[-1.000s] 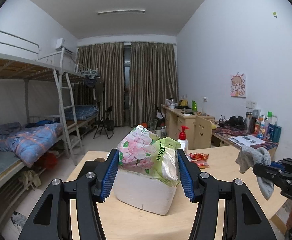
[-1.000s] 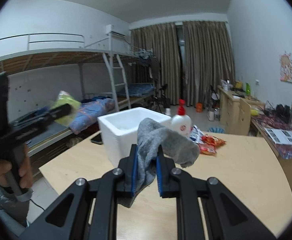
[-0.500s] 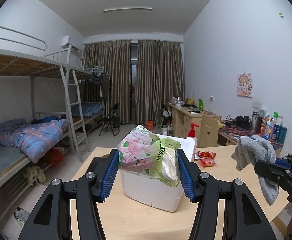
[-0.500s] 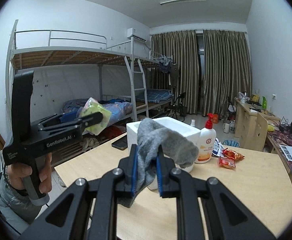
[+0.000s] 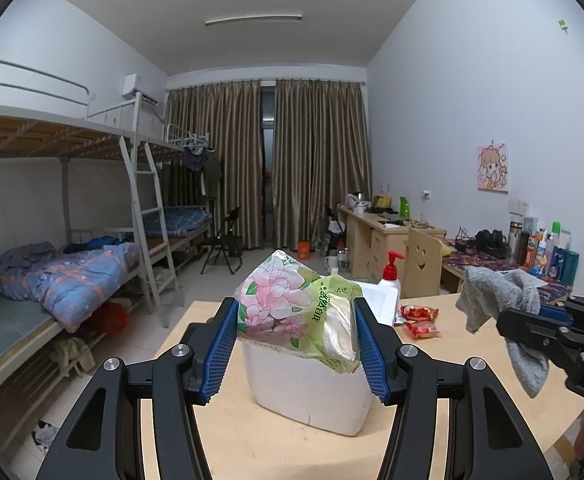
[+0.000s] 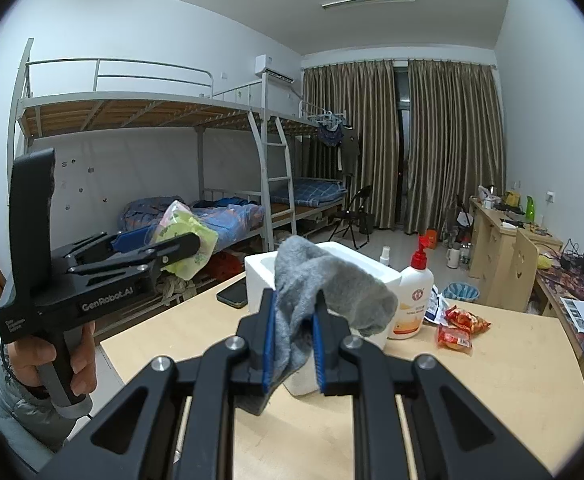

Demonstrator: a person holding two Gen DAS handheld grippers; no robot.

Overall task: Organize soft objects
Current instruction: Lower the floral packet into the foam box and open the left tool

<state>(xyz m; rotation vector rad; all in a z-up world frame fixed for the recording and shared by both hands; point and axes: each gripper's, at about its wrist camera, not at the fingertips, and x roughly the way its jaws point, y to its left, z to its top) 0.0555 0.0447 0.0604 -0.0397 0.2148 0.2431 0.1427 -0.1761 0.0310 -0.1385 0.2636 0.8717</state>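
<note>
Tissue pack (image 5: 296, 312): a soft plastic-wrapped bundle with a flower print, held in the air above the near side of the white foam box (image 5: 312, 392). I judge it light and squashy; the film looks slick, so the hold belongs across its broad flanks, where the paper inside gives and the pads can bite. My left gripper (image 5: 296, 344) has it exactly there: the blue pads (image 5: 222, 344) stand about half apart and press into both sides of the pack, whose wrapper bulges over them.

Sock (image 6: 316, 292): a grey knitted sock, limp and light, also held clear of the table (image 6: 492, 380), in front of the box. I judge it unbreakable and easy to grip, though its loose end will swing and may catch the box rim. Mid-length is the sensible place to pinch it, and my right gripper (image 6: 294, 340) does so: the jaws are nearly together, with the cloth bunched between them, one end flopping forward over the pads, the other hanging below.

Surroundings: a red-pump lotion bottle (image 6: 412, 300) stands just beside the box; red snack packets (image 6: 462, 326) lie near it; a phone (image 6: 234, 294) lies at the table's left edge. I judge the open box the likely home for both soft things.
</note>
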